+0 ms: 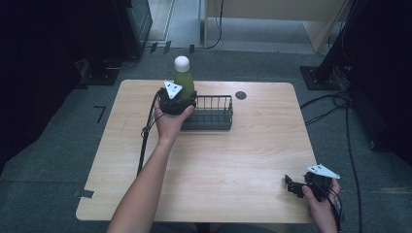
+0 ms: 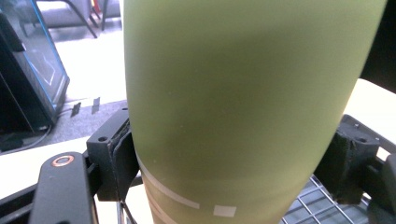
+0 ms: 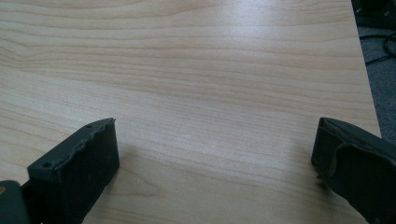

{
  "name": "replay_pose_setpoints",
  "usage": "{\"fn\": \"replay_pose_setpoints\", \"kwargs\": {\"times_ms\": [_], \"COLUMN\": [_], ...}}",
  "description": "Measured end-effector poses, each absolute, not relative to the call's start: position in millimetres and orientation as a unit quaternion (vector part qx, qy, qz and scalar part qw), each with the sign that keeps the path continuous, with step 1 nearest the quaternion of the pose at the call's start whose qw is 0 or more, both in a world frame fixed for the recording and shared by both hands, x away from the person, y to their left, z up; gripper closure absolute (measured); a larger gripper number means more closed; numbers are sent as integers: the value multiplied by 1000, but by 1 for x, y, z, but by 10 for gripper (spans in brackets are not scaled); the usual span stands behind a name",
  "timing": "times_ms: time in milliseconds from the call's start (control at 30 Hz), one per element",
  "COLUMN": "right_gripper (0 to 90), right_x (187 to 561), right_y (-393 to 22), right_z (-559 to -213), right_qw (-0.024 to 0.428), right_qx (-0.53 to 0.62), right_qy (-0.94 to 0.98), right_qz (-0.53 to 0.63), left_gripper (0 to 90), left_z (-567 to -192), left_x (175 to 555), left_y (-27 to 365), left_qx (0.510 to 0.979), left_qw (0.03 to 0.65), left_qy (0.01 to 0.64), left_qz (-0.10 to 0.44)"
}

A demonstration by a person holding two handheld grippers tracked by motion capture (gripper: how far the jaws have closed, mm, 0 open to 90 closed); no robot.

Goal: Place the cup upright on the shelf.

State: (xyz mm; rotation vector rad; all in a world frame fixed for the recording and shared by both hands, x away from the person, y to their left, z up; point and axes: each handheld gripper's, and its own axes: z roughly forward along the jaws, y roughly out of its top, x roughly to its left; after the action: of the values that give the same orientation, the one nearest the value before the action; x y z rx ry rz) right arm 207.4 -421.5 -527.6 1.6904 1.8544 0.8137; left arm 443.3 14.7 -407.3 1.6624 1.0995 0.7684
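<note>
**A:** What do you have in your left hand?

**B:** My left gripper is squeezing a green bottle. The two black pads press on its sides, one on each side, so the bottle is held tight between them.

**A:** What does the bottle look like?

**B:** It is green and smooth, with a round white cap on top. It stands straight up. Low down on it I see thin pale stripes and a little pale square (they wrap round the bottom part).

**A:** Where is the bottle?

**B:** It is at the far side of the wooden table, at the left end of a dark wire basket. In my left gripper view I can see the basket's wires just under the bottle and my pad. I cannot tell if the bottle's bottom touches the basket floor.

**A:** And your right hand?

**B:** My right gripper is well apart from the bottle, low at the near right corner of the table. Its jaws stand wide apart with nothing between them. In my right gripper view I just see bare wood past the pads.

**A:** Anything else on the table?

**B:** A small dark round spot sits near the far edge, just beside the basket's right end. A black cable hangs from my left gripper along my arm.
</note>
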Motion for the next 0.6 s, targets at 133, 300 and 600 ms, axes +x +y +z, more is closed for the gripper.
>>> {"fn": "replay_pose_setpoints", "kwargs": {"times_ms": [133, 300, 600], "right_gripper": [3, 3, 3], "right_x": [207, 207, 207], "right_y": [-422, -422, -422], "right_z": [-528, -528, -528], "right_qw": [250, 250, 250], "right_qx": [620, 620, 620], "right_qy": [681, 681, 680], "right_qz": [299, 299, 300], "left_gripper": [207, 204, 181], "left_z": [-407, -407, -406], "left_x": [444, 445, 446], "left_y": [16, 15, 16], "left_qx": [679, 683, 679], "left_qw": [483, 482, 488], "left_qy": [457, 452, 461], "left_qz": [312, 310, 297]}}
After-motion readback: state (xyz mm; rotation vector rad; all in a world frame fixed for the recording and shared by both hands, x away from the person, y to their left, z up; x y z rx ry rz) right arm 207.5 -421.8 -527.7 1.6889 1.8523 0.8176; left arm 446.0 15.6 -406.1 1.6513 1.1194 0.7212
